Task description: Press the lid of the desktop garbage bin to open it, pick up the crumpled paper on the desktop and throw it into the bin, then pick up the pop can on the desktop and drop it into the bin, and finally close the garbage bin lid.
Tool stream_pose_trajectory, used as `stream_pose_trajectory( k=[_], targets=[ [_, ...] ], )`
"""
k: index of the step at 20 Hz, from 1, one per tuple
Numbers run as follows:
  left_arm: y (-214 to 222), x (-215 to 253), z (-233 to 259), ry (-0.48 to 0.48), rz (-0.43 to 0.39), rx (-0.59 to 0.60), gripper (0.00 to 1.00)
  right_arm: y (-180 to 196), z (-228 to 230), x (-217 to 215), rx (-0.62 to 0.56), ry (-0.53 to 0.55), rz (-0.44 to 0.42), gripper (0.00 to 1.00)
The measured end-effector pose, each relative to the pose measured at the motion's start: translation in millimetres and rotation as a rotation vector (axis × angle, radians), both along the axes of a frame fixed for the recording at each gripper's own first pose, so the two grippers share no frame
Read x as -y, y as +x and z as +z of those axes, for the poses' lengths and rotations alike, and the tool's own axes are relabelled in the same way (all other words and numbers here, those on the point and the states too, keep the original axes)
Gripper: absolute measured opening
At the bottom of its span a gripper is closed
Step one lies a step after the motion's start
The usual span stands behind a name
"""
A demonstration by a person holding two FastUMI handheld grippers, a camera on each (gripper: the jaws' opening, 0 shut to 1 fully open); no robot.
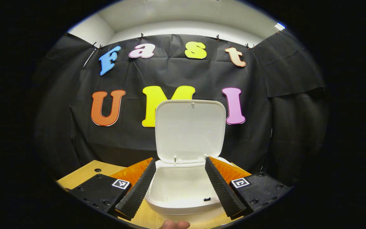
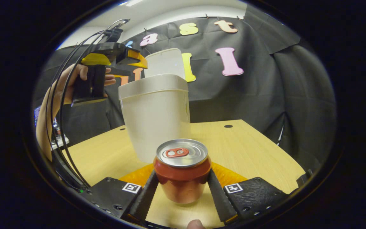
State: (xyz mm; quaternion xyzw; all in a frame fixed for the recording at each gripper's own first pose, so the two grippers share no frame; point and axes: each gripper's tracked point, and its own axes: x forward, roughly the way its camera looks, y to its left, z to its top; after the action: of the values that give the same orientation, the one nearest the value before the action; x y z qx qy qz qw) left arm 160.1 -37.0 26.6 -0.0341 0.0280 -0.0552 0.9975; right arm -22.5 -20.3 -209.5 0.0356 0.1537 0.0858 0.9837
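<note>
Right now the right gripper (image 2: 181, 187) is closing its two fingers on the pop can (image 2: 182, 171), one finger pressing each side of the can's lower body. The can is standing upright on the tabletop (image 2: 253, 149), its silver top and red pull tab facing up, and it is sitting just in front of the garbage bin (image 2: 154, 117). In the right gripper view the pale bin is rising behind the can, its lid (image 2: 165, 62) standing open and tilted back above the rim. Up and to the left of the bin, a hand (image 2: 75, 82) is holding the left gripper's body in the air, with black cables looping down from it toward the tabletop's edge.

Meanwhile the left gripper (image 1: 179, 187) is hovering above the bin with its fingers spread wide apart and nothing between them but air. Between those fingers, in the left gripper view, the bin's open mouth (image 1: 179, 187) is showing, the inner walls looking pale and smooth; I cannot tell whether any crumpled paper is lying inside. The lid is standing nearly upright at the back of the bin, its inner face turned toward the camera. A strip of tabletop is showing at the lower left, and a fingertip (image 1: 174, 225) is peeking in at the bottom edge.
</note>
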Motion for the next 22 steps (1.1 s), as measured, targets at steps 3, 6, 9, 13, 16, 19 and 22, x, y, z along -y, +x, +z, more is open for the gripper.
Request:
stream_pose_trajectory(
  k=[3, 6, 9, 13, 16, 19, 22],
  targets=[
    [-8, -7, -2, -0.009, 0.010, 0.001, 1.00, 0, 4, 1, 0.008, -0.009, -0.005, 0.80],
    [-21, -21, -6, -0.010, 0.031, 0.010, 0.99, 1, 10, -3, 0.007, -0.002, 0.005, 0.80],
    [-41, -41, -13, -0.006, 0.065, 0.016, 0.99, 7, 32, -5, 0.035, -0.023, 0.012, 0.81],
    [-66, -66, -33, 0.019, 0.115, 0.019, 0.99, 22, 78, -10, 0.093, -0.042, 0.034, 0.81],
    [-87, -82, -48, 0.024, 0.140, 0.014, 0.99, 34, 130, -21, 0.161, -0.077, 0.073, 0.80],
    [-102, -97, -53, 0.042, 0.158, 0.019, 0.99, 47, 177, -38, 0.198, -0.062, 0.125, 0.82],
    [-116, -107, -62, 0.042, 0.170, 0.010, 1.00, 60, 216, -65, 0.221, -0.050, 0.191, 0.80]
  ],
)
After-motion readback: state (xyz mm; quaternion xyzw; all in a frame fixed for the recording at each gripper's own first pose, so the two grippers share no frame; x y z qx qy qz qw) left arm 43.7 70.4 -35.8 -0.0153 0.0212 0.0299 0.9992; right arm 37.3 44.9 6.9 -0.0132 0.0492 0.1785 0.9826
